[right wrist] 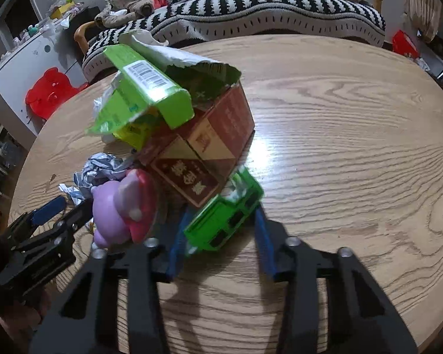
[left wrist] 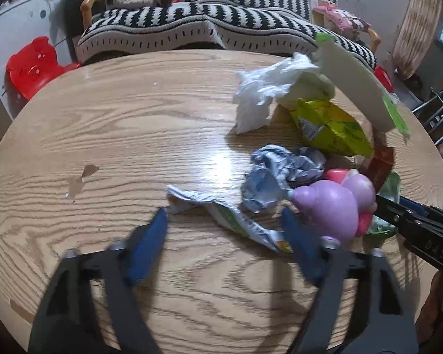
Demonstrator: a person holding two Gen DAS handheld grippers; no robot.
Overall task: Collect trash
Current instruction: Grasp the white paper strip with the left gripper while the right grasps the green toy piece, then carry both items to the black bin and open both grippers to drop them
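We gather litter on the round table [left wrist: 103, 135]: left gripper [left wrist: 224, 224], wide open, straddles a flattened wrapper [left wrist: 236, 221]; right gripper [right wrist: 221, 221] brackets, ungripped, a green carton [right wrist: 221, 221]. Closing comes next.

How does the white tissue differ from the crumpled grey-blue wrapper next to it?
The white tissue is plain white and soft-looking; the grey-blue wrapper is printed and shiny. The tissue stands taller and looser at the far side of the pile; the wrapper is balled tighter, nearer the left gripper, against the purple toy. Both are crumpled and lie on the wooden table.
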